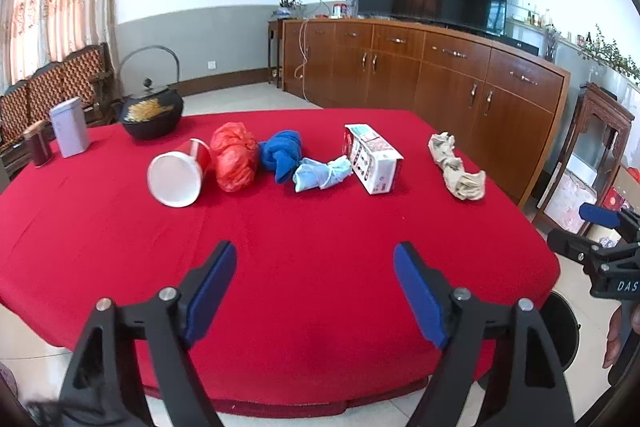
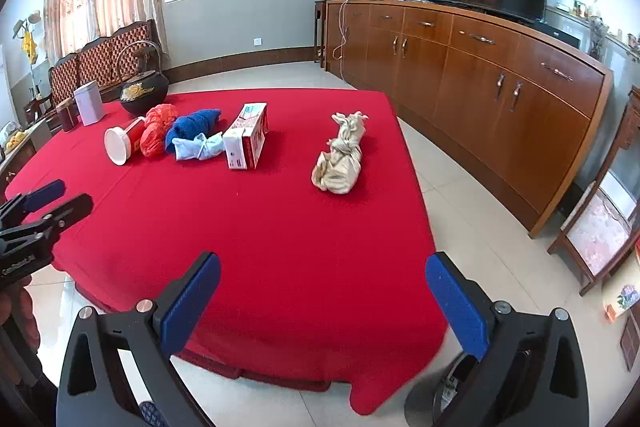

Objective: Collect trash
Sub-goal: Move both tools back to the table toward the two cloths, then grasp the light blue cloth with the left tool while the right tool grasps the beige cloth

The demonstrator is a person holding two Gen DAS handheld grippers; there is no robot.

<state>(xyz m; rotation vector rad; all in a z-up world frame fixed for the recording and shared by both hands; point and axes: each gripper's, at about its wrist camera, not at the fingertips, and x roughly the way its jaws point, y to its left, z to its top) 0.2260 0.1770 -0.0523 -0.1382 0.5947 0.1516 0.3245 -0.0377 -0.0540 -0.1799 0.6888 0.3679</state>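
The trash lies in a loose row across the far half of the red counter (image 1: 320, 227): a tipped cup (image 1: 178, 177) with its white mouth facing the near edge, a red bag (image 1: 234, 163) touching it, a blue cloth (image 1: 282, 153), a pale mask (image 1: 320, 175) just beside that, a carton (image 1: 374, 159) lying on its side, and a beige rag (image 1: 456, 167) well apart toward the right edge.

By the look of them, all are light. The bag, cloth, mask and rag are soft and will crush under a pinch, so any bunched fold should serve; the bag is probably slick. The cup is stiff but thin, best taken at its rim. The carton is rigid and wants a grip across its narrow sides.

Behind the row, at the far left corner, stand a black kettle (image 1: 152, 115), a grey tin (image 1: 70, 127) and a dark jar (image 1: 38, 145); these look like keepers. Nothing blocks the approach from the near edge.

The left gripper (image 1: 314, 291) and right gripper (image 2: 322, 301) hover near that edge, fingers spread wide and holding nothing. A dark bin (image 2: 448, 391) seems to sit on the floor below the right one.
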